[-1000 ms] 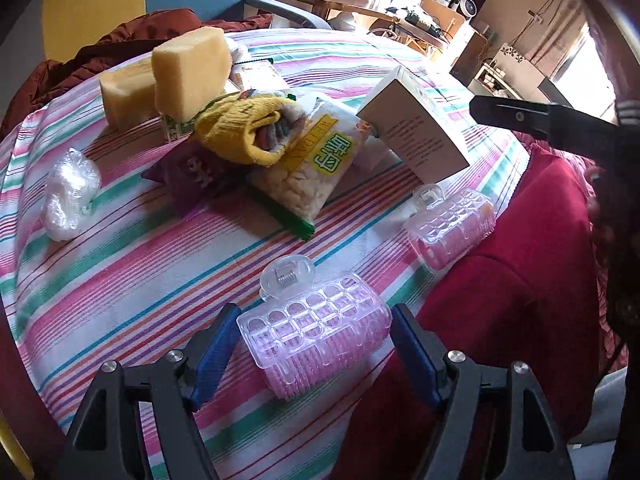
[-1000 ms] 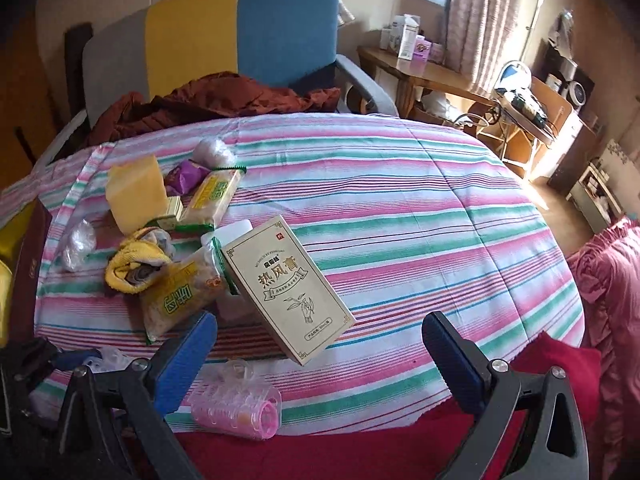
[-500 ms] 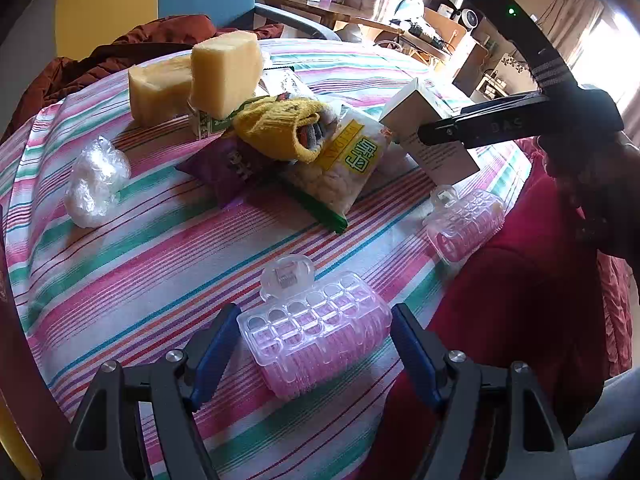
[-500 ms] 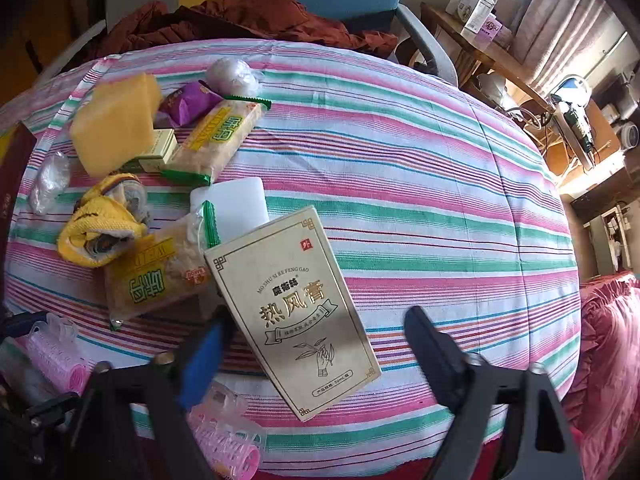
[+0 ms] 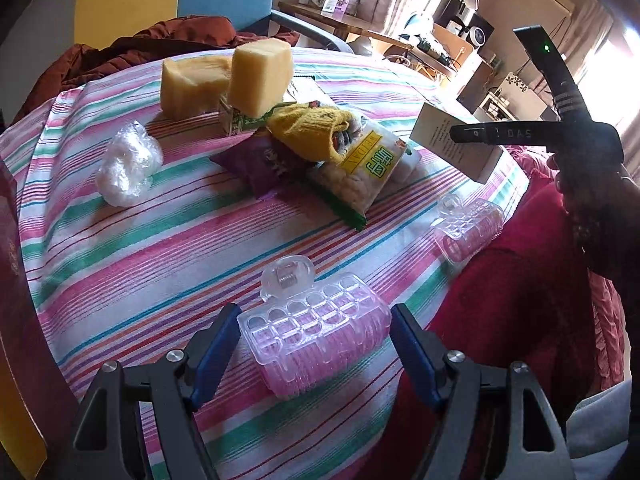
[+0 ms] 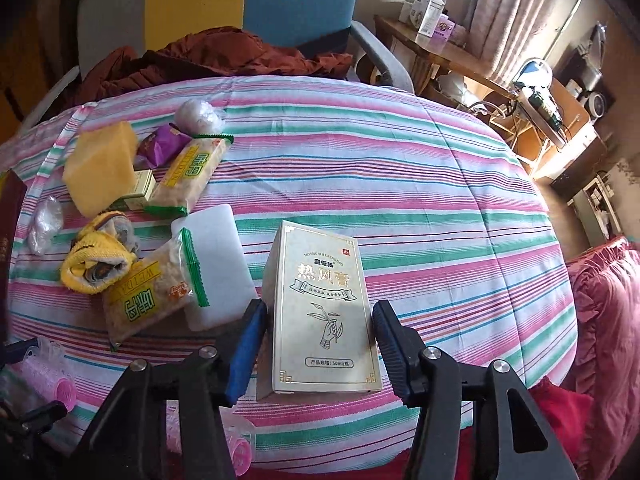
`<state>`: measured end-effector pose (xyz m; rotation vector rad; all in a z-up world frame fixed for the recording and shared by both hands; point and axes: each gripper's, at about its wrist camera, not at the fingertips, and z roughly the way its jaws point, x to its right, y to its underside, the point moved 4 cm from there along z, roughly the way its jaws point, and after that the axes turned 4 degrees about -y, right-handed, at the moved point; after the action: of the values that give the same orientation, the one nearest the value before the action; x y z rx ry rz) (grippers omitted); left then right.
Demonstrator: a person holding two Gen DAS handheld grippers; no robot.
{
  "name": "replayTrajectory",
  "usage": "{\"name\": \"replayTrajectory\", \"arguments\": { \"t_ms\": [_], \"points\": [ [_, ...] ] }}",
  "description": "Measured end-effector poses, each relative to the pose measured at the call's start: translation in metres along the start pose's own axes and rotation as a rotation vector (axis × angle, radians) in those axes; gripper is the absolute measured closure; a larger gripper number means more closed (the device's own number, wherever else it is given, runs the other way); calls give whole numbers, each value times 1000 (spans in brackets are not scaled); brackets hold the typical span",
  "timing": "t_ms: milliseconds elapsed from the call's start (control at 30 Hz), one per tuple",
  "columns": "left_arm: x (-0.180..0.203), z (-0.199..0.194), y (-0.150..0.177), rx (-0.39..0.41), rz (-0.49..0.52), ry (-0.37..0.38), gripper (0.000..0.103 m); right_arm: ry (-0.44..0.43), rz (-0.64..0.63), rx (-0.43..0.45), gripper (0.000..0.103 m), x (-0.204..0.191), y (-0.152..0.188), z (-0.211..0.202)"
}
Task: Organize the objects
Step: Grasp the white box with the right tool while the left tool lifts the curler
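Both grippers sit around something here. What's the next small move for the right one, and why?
Probably close the right gripper on the box. Its blue fingers flank the box's long sides with a gap showing on each, so it isn't gripped yet. The left gripper likewise brackets a pink curler.

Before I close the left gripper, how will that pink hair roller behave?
The pink hair roller looks hollow and plastic, so probably light and springy under squeeze. Its cylindrical body may roll on the striped cloth. The clear clip on top could pop open.
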<state>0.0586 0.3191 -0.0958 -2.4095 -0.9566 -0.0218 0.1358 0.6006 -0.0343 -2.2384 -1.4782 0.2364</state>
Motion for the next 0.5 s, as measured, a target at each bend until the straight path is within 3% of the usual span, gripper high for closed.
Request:
{"name": "replayTrajectory", "arguments": {
  "t_ms": [333,500],
  "points": [
    [-4,-29,-19,109,-32,-26,26,2,0,141,48,-21,-12,-47],
    [-24,-54,-17,154,-81,-58,26,-58,-27,221,48,-54,-26,-73]
  ]
}}
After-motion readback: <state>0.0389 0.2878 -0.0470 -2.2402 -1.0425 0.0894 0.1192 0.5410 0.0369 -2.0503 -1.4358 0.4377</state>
